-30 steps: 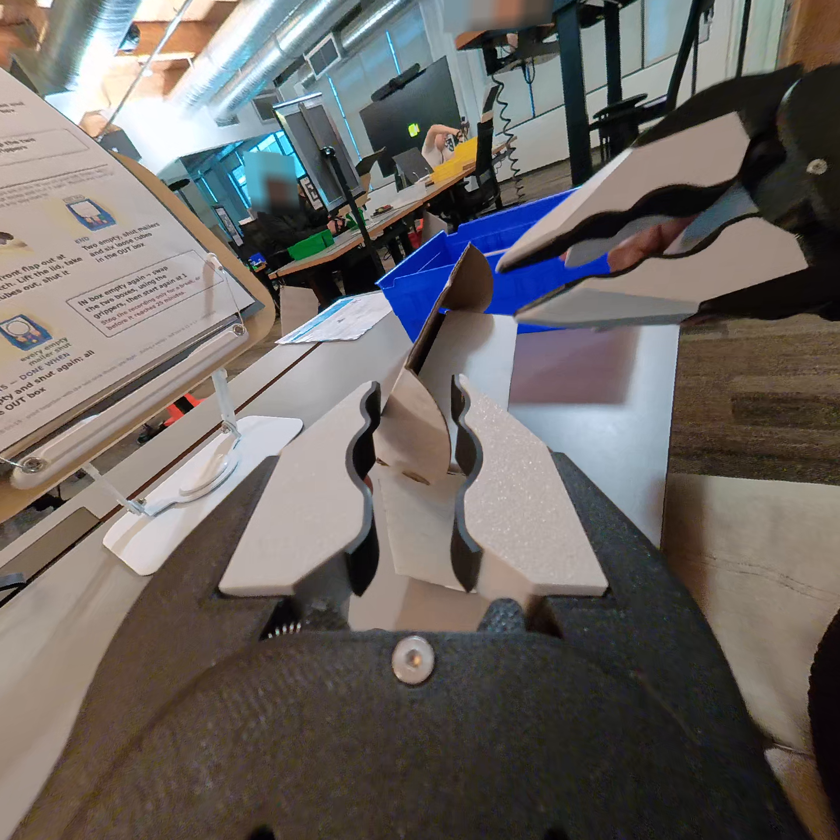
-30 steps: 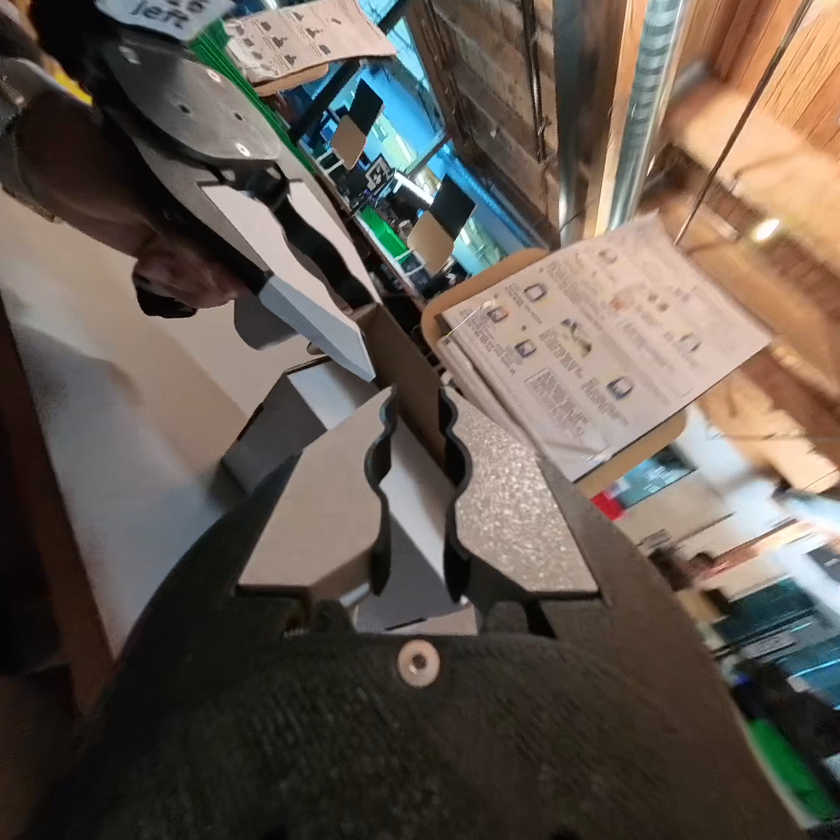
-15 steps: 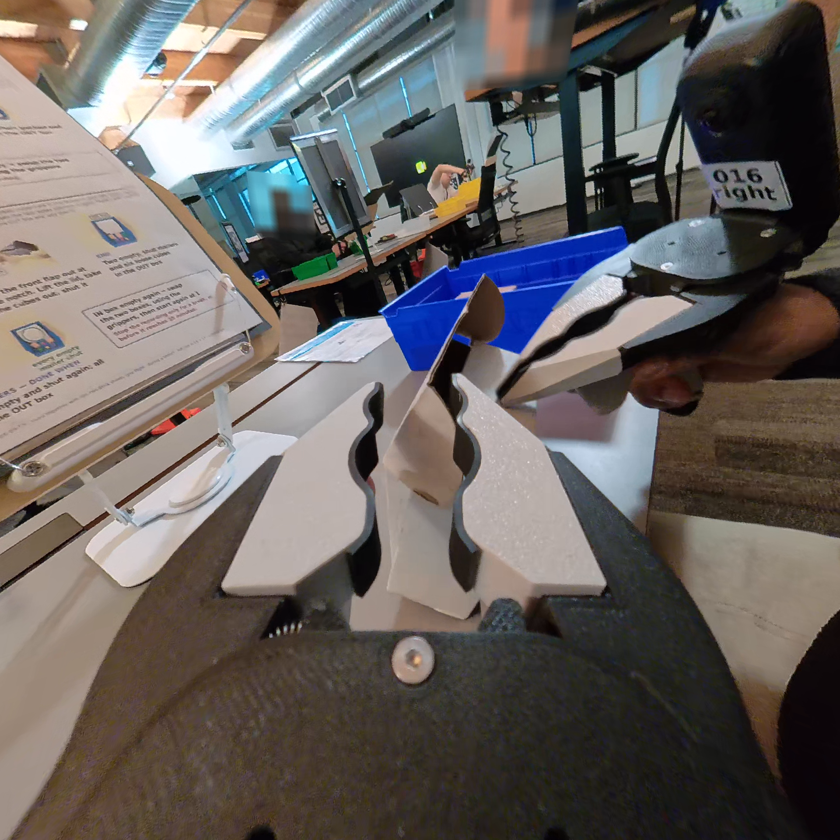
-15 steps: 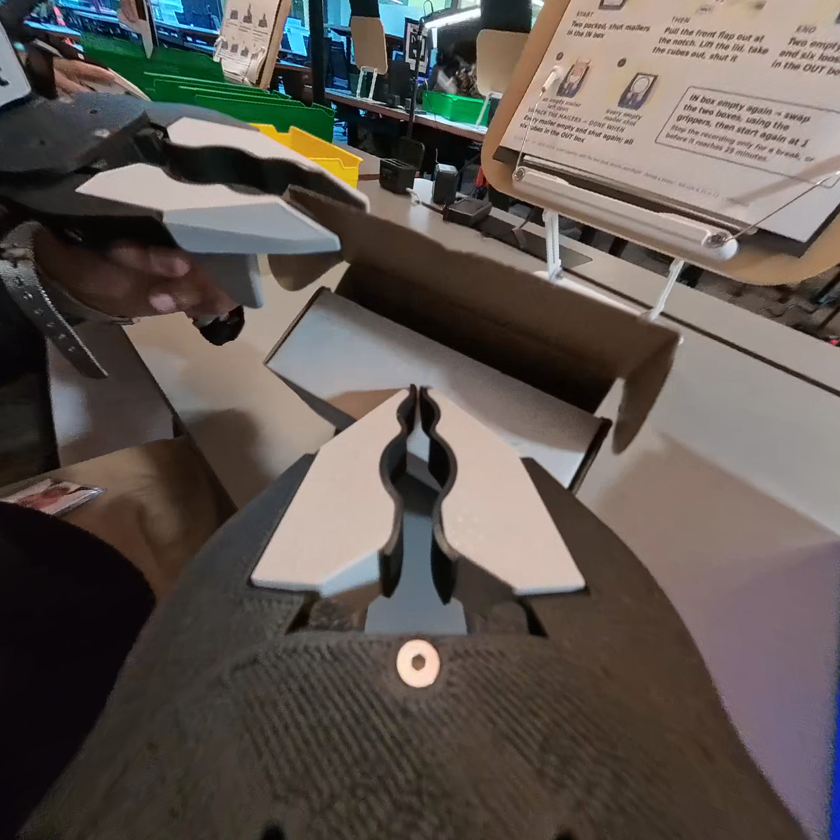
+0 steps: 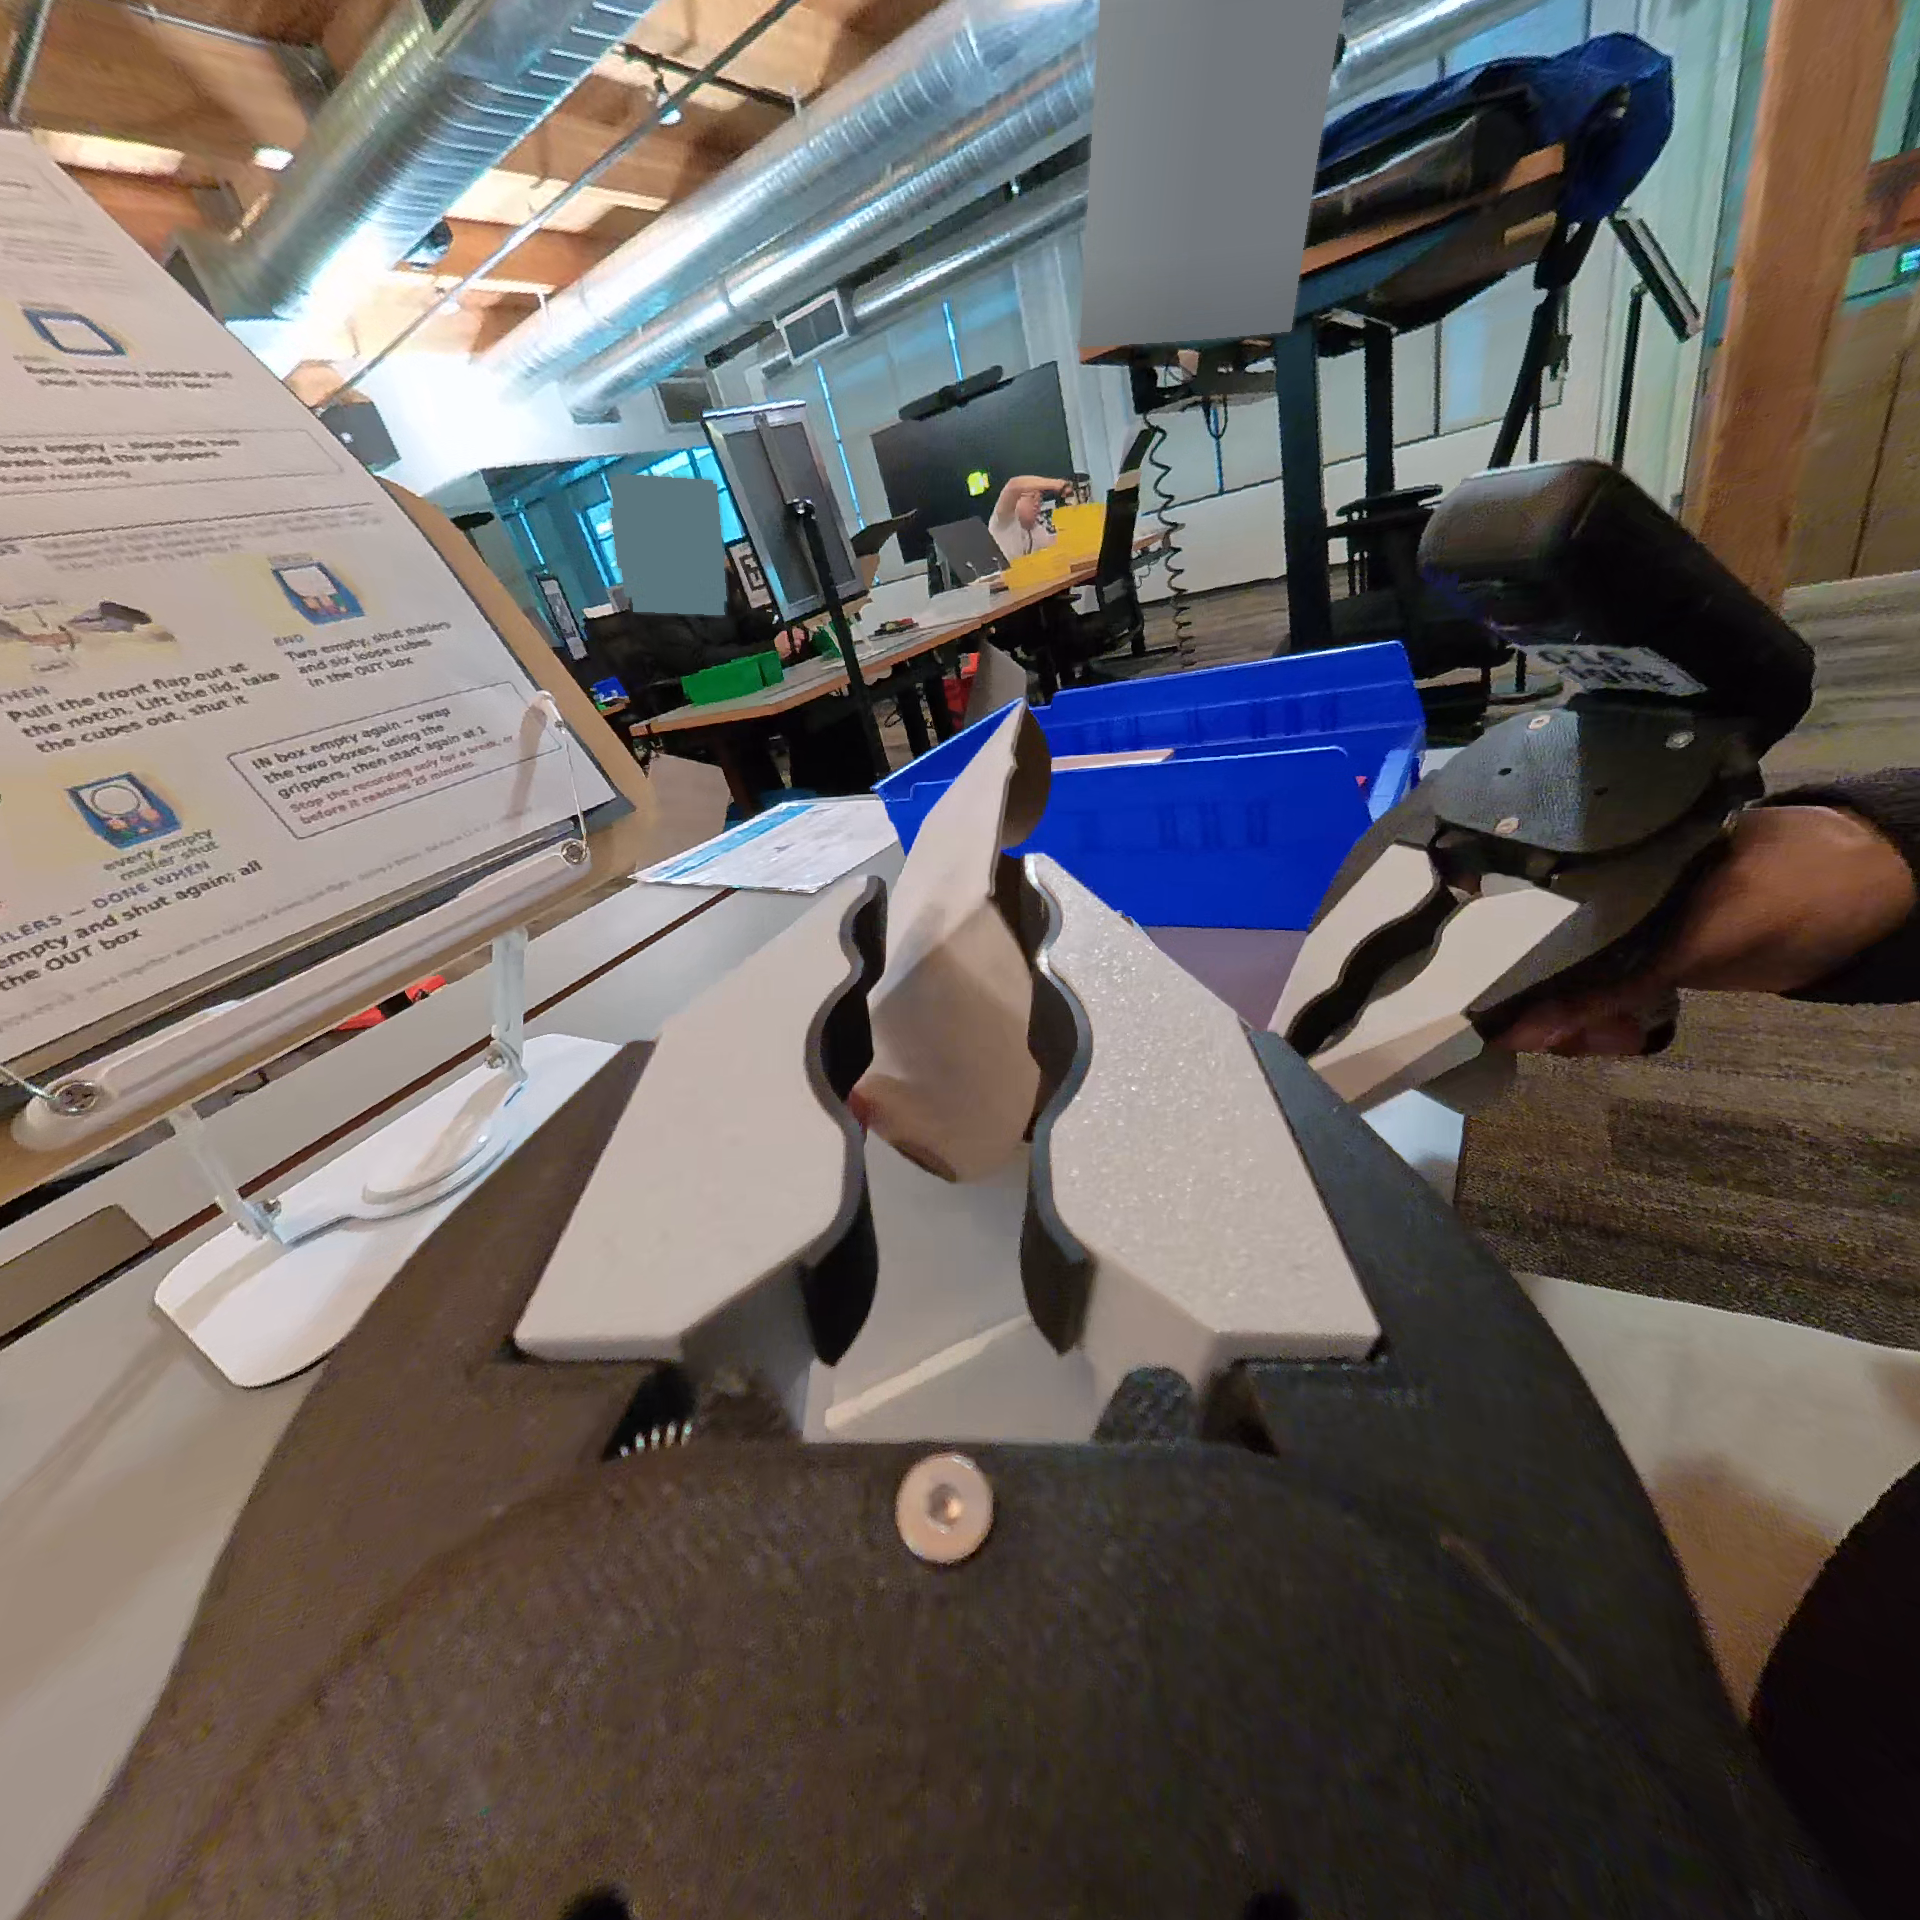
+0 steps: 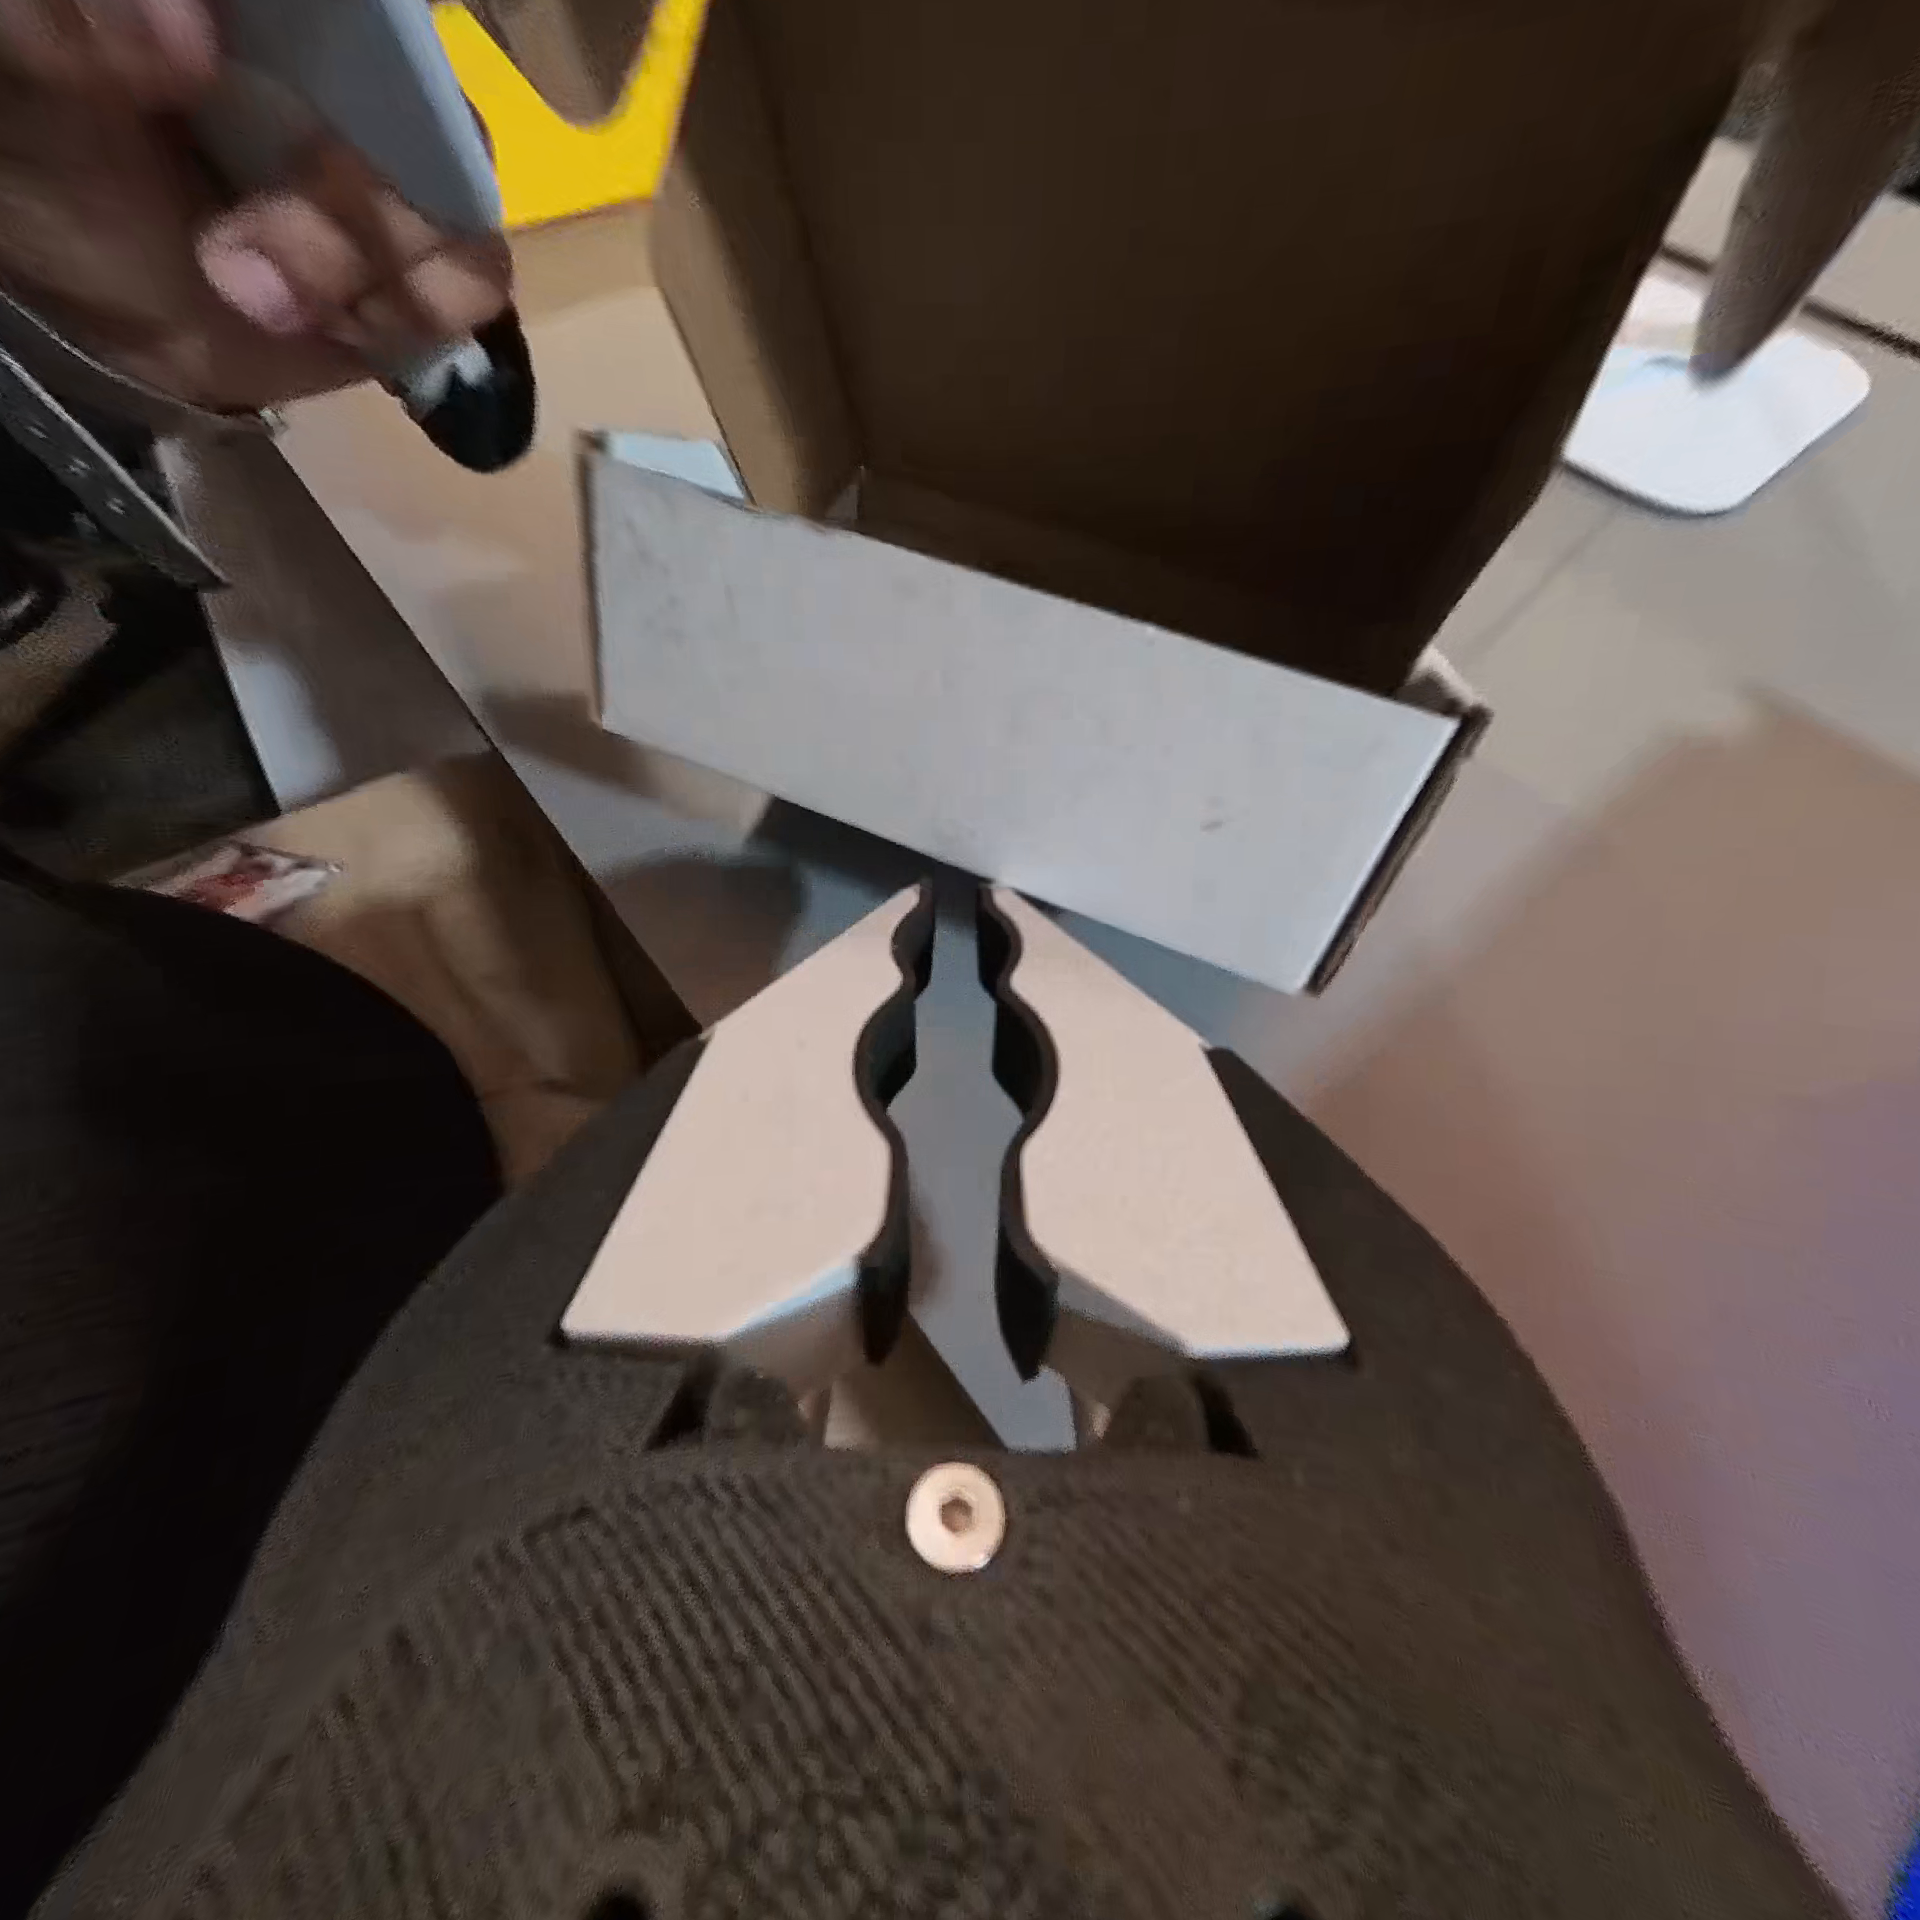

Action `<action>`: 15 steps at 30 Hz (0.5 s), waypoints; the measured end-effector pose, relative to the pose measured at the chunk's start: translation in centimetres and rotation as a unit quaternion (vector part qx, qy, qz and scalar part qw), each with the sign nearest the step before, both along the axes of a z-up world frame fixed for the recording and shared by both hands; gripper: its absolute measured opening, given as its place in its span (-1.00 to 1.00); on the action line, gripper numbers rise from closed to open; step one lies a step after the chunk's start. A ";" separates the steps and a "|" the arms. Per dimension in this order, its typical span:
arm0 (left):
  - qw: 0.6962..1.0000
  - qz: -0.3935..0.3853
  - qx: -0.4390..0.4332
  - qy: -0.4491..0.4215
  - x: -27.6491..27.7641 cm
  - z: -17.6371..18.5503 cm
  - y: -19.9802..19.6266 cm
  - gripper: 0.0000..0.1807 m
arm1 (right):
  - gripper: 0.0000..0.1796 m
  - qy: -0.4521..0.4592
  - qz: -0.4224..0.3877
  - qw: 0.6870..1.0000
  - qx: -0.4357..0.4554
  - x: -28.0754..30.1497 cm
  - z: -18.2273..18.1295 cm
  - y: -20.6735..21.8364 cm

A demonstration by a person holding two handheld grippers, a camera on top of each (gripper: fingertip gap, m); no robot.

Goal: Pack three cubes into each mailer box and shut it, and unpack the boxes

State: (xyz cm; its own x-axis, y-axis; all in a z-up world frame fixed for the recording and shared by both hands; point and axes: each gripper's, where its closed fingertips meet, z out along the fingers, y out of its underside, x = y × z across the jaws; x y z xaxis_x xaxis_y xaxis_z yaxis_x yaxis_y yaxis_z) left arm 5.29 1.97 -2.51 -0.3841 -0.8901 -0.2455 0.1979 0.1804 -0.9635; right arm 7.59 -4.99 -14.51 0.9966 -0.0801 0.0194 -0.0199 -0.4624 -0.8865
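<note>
A white mailer box (image 6: 987, 748) stands on the table with its brown-lined lid (image 6: 1195, 260) raised upright. My left gripper (image 5: 956, 878) is partly open with the lid's side flap (image 5: 956, 997) loose between its fingers, not pinched flat. Its blurred finger (image 6: 416, 125) shows at the top left of the right wrist view. My right gripper (image 6: 953, 888) is shut and empty, with its tips just before the box's front wall. It also shows in the left wrist view (image 5: 1304, 1055). The front wall hides the box's inside, and no cubes show.
A blue bin (image 5: 1195, 831) stands behind the box. An instruction board on a white stand (image 5: 260, 675) is at the left, and its base (image 6: 1714, 416) sits near the box. A printed sheet (image 5: 779, 847) lies further back. A yellow bin (image 6: 582, 135) is beyond the box. My right fingertips sit around 15 centimeters from my left ones.
My right gripper has come down from high on the right to the box's front wall, and its jaws have closed. My left gripper stays on the lid flap.
</note>
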 end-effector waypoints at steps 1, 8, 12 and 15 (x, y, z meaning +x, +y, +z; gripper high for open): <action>1.000 0.000 -0.002 -0.001 0.0 0.0 0.0 -0.74 | -0.93 -0.003 0.007 1.000 0.020 -0.3 0.8 0.2; 1.000 -0.007 -0.007 -0.002 -0.2 0.2 -0.2 -0.74 | -0.86 -0.100 0.004 0.982 0.158 -1.0 6.3 0.8; 1.000 -0.009 0.008 -0.004 -0.3 0.1 -0.7 -0.75 | -0.74 -0.115 -0.022 0.984 0.134 -0.9 5.2 1.8; 1.000 -0.010 0.020 -0.010 -0.5 0.2 -1.1 -0.75 | -0.72 -0.114 -0.022 0.988 0.101 -0.9 3.8 2.1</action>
State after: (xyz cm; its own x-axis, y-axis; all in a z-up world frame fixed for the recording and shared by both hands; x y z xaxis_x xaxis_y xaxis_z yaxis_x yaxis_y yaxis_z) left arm 4.80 0.87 -2.35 -0.3960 -0.8714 -0.2896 0.2216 0.2154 -0.9511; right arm 6.73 -2.84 -10.72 0.9636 -0.1475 0.2229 0.1756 -0.2794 -0.9440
